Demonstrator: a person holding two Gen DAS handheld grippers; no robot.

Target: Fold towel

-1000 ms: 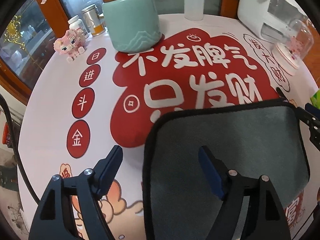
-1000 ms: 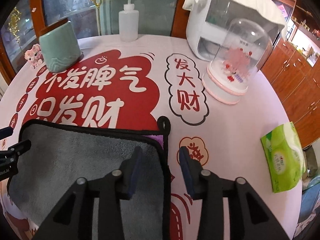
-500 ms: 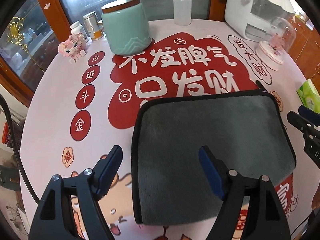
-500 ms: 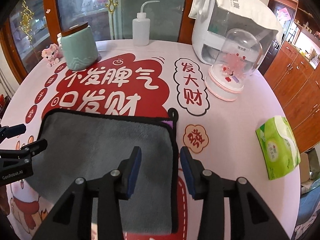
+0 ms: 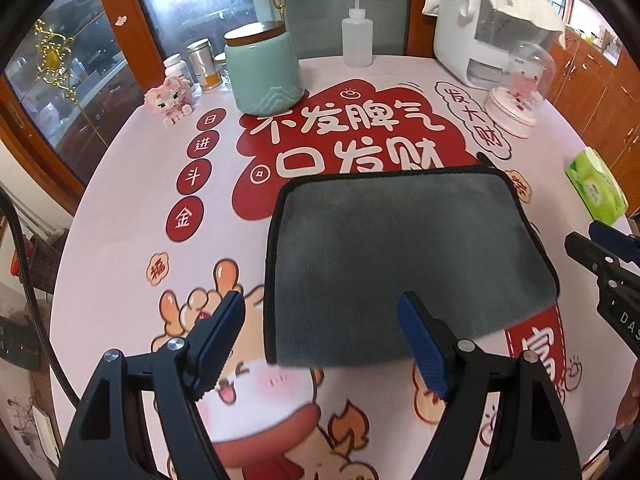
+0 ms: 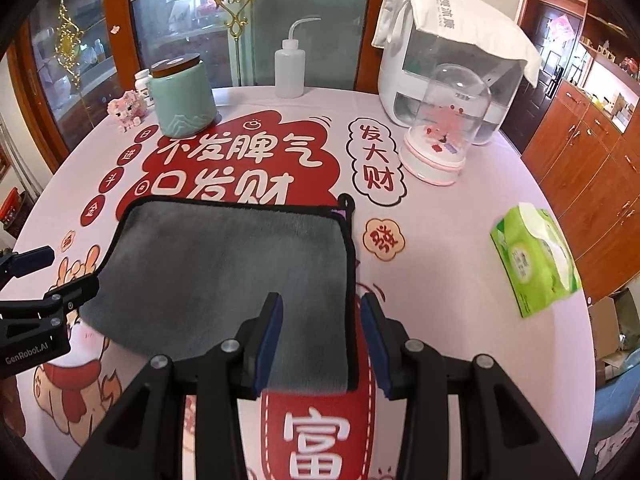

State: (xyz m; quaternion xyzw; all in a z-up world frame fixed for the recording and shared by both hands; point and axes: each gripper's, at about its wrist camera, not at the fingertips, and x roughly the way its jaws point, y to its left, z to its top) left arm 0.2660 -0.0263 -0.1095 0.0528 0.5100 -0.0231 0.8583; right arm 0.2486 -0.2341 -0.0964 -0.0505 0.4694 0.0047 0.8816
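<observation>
Towel (image 5: 404,256) flat, now farther off | left gripper (image 5: 322,336) – jaws spread | right gripper (image 6: 320,340) – jaws spread, both backed away

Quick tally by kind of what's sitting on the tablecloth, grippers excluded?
Towel: 1
Lidded celadon jar: 1
Squeeze bottle: 1
White appliance: 1
Glass dome ornament: 1
Pink brick figure: 1
Green tissue pack: 1
Small jars and bottles behind the celadon jar: 3
Total: 10

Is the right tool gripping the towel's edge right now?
No. The right tool is open above the grey towel, its blue pads apart and nothing clamped.
</observation>
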